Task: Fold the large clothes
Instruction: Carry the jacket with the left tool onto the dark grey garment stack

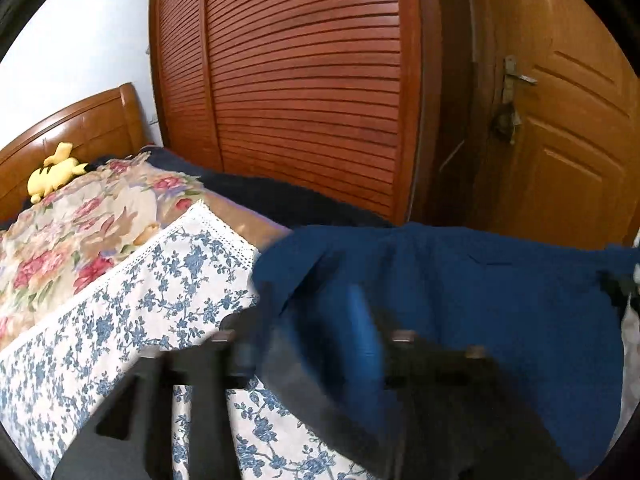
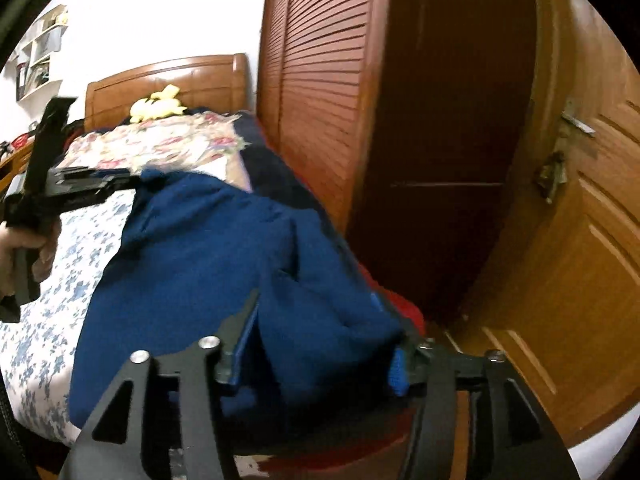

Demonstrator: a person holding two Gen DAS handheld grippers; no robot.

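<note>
A large dark blue garment hangs stretched over the foot of a bed with a blue-flowered white cover. My left gripper is blurred; its fingers close on the garment's upper left edge. In the right wrist view the left gripper pinches the garment's far corner, held by a hand. My right gripper has the blue garment bunched between its blue-padded fingers, which stand fairly wide apart around the cloth.
A red-flowered quilt and a yellow plush toy lie near the wooden headboard. A louvred wooden wardrobe stands beside the bed. A wooden door with a metal handle is at the right. Wall shelves hang far left.
</note>
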